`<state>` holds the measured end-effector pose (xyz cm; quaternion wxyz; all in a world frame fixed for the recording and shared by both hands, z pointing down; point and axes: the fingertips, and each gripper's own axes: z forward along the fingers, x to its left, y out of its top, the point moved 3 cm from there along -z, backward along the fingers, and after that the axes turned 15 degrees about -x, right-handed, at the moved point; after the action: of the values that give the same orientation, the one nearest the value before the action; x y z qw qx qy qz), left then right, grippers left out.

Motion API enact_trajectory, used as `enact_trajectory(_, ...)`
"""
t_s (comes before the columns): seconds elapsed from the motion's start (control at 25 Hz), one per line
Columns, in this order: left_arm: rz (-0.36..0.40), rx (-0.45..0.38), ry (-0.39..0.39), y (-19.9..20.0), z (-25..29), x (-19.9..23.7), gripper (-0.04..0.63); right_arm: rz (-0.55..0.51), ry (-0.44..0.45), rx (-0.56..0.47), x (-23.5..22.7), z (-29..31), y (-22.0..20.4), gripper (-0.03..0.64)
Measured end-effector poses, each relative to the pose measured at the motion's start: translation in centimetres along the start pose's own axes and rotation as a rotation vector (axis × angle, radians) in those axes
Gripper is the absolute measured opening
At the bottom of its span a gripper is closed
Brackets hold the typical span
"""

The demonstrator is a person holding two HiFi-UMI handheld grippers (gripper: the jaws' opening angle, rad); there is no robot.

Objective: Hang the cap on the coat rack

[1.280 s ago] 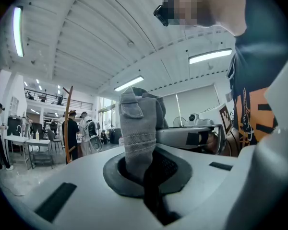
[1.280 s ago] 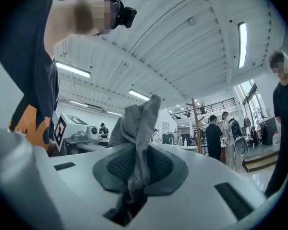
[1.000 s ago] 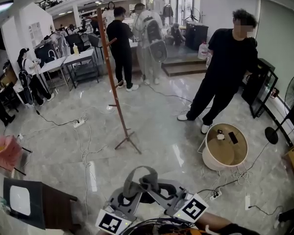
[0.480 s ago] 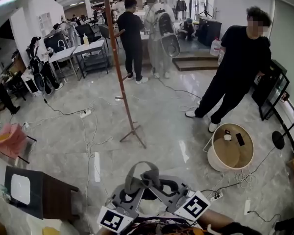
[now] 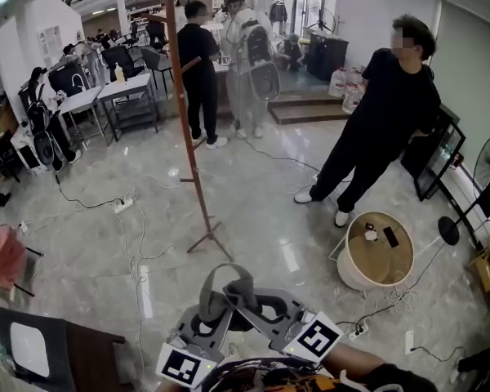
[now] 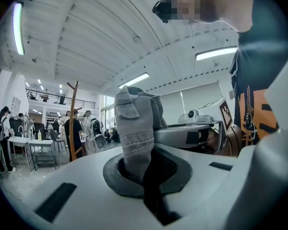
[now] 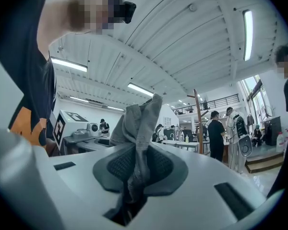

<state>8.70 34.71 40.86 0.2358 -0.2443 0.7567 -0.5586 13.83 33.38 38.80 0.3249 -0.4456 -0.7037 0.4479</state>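
A grey cap (image 5: 229, 295) hangs bunched between my two grippers at the bottom of the head view. My left gripper (image 5: 210, 317) is shut on the cap's strap side (image 6: 133, 128). My right gripper (image 7: 133, 176) is shut on a fold of the cap (image 7: 138, 123), its jaws pinching the fabric. In the head view it shows as my right gripper (image 5: 265, 309). The tall wooden coat rack (image 5: 188, 137) stands on the tiled floor some way ahead, slightly left of the cap. It also shows as the coat rack (image 6: 73, 123) and the coat rack (image 7: 198, 123) in the gripper views.
A person in black (image 5: 376, 129) stands at the right, by a round low table (image 5: 353, 269) bearing a phone. Cables and a power strip (image 5: 122, 205) lie on the floor left of the rack. Two people (image 5: 200, 64) stand behind it. A dark table (image 5: 73, 358) sits bottom left.
The head view has swayed right and back left, so the rack and the room shift in the picture. Both grippers keep their hold on the cap, low in the view.
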Motion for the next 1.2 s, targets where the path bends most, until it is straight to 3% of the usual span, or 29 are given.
enact_trajectory(0.36,-0.031,-0.020,-0.070,-1.1,1.0,8.9,0.029,-0.037,-0.064,0.024,-3.4,7.3,-3.3,0.067)
enact_trajectory(0.6,-0.045,-0.026,-0.088,-2.3,4.9,13.5,0.029,-0.038,-0.072,0.019,-8.7,10.4,-4.5,0.067)
enact_trajectory(0.92,-0.001,-0.008,-0.024,-4.7,11.8,21.5,0.029,-0.012,-0.013,-0.006,-18.1,15.5,-7.3,0.069)
enact_trajectory(1.2,0.045,0.000,0.041,-5.5,16.5,25.3,0.029,0.018,0.045,-0.031,-24.0,18.1,-7.8,0.069)
